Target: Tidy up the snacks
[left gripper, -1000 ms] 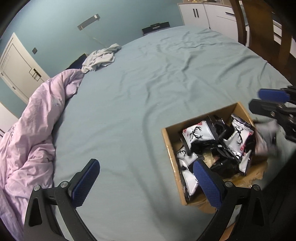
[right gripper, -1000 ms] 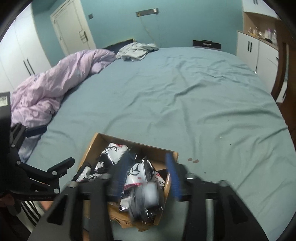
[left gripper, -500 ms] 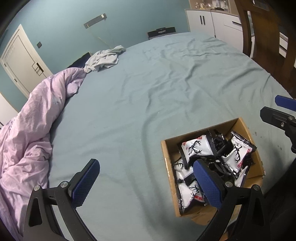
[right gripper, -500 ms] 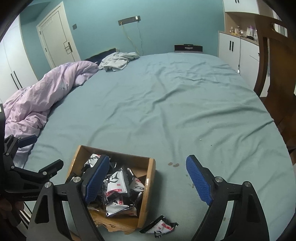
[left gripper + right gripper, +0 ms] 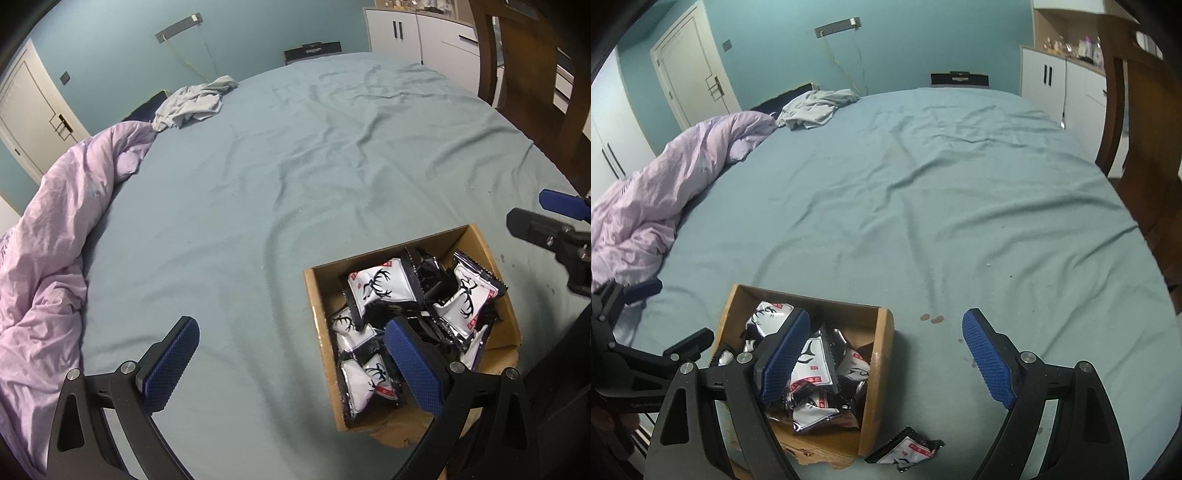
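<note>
One cardboard box [image 5: 882, 373] sits near the close edge of the blue-green bedsheet [image 5: 923, 206], heaped with black-and-white snack packets [image 5: 380, 288]. The right gripper [image 5: 886, 358] has just been opening and now gapes wide with nothing between its pads; a second ago a blurred packet hung there over the box. The left gripper [image 5: 291, 365] is also wide and empty. One stray packet [image 5: 905, 452] lies on the sheet just outside the box's right wall, so the drop probably missed. Lower packets in the box are hidden.

Black-and-white antler-print snack packets [image 5: 380, 288], brown cardboard box [image 5: 317, 295], teal sheet [image 5: 295, 166], lilac duvet [image 5: 55, 229].
</note>
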`<state>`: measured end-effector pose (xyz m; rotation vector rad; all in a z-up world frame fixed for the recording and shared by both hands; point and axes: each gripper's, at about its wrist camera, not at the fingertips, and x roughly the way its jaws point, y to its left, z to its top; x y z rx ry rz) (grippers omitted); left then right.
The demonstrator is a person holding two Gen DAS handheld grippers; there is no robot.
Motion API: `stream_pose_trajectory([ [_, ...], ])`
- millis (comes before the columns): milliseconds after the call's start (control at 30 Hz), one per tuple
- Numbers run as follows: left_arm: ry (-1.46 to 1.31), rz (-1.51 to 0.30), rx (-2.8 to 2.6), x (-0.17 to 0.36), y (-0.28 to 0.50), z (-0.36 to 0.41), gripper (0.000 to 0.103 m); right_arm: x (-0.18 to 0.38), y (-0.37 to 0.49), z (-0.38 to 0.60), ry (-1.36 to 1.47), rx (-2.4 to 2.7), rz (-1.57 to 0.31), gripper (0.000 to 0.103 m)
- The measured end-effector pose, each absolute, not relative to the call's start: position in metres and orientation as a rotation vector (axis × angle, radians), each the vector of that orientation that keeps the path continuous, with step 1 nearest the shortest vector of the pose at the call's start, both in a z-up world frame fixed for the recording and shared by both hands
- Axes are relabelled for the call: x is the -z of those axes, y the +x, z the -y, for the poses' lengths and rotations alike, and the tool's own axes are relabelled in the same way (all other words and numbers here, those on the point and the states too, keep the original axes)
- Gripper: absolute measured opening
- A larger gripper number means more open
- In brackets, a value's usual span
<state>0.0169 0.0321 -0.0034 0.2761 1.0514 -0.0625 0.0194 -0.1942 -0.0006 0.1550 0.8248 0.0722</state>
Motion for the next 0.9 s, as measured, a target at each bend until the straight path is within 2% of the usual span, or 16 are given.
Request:
stream_pose_trajectory([
  [367, 0.294, -1.053, 0.07, 0.004, 0.015, -0.028, 0.103, 0.007, 0.011, 0.156, -0.071, -0.057, -0.784, 0.085],
  [900, 0.336, -1.05, 0.064, 0.006, 0.014, -0.024, 0.103, 0.009, 0.012, 0.153, -0.091, -0.069, -0.786, 0.085],
])
